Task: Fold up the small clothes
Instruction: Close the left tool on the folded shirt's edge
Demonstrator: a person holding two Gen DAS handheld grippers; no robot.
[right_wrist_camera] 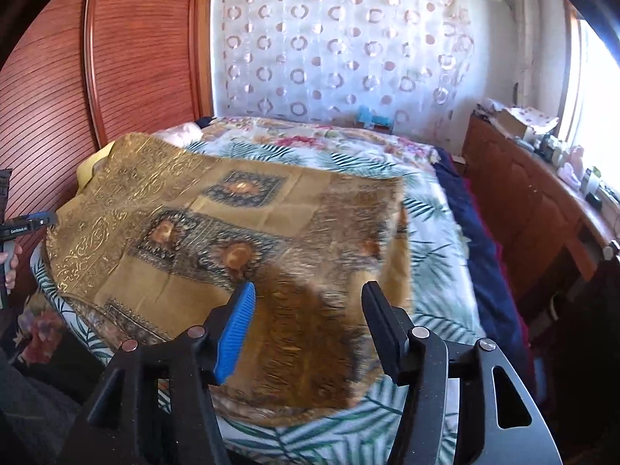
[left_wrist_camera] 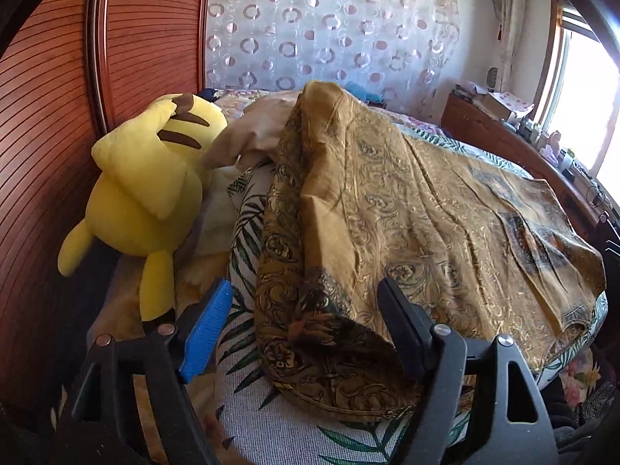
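Left wrist view: both grippers, left gripper (left_wrist_camera: 306, 333) & right gripper (right_wrist_camera: 306, 329), are wide open w/ nothing held, gold cloth (left_wrist_camera: 426, 209) lies on bed (right_wrist_camera: 434, 224), so smooth bumps before next fold.

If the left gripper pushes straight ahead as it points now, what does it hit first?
Most likely the gold patterned cloth: its bunched near corner lies between the open left gripper fingers, with the leaf-print bedcover under it.
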